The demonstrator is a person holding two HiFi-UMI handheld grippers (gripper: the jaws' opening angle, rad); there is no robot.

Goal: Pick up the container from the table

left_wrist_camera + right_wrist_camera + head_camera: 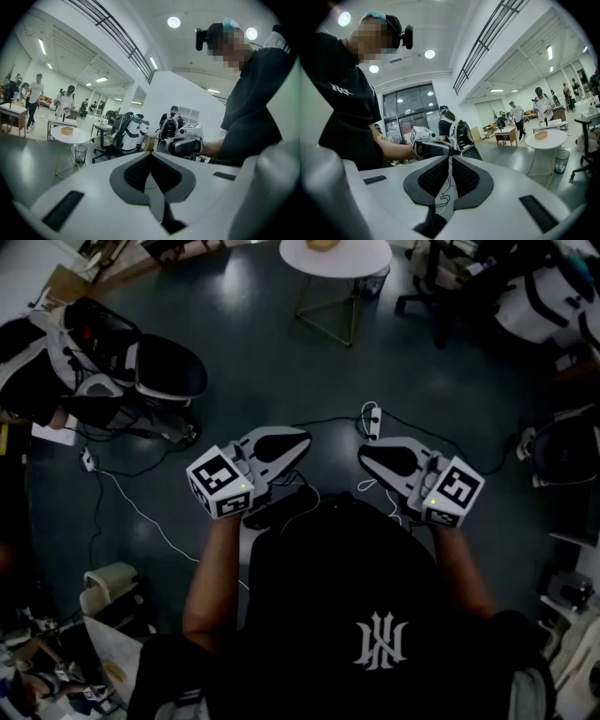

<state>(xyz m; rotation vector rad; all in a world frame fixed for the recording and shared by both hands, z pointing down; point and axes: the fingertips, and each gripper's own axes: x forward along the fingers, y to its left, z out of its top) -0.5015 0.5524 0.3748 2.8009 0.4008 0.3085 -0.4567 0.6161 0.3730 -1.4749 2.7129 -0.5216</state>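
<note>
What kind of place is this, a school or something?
Most likely a big open lab or workshop. A round white table and office chairs stand on a dark floor, with cables trailing across it. Other people stand at desks farther off.

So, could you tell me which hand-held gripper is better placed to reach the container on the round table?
Nearly even; left hand-held gripper, marginally. Both are shut and empty, far from the round table, and the right hand-held gripper sits slightly farther back.

Dark floor (281,362) under me carries white cables (141,512), power strip (372,420); round white surface (555,140) holds tan container (541,135).
</note>
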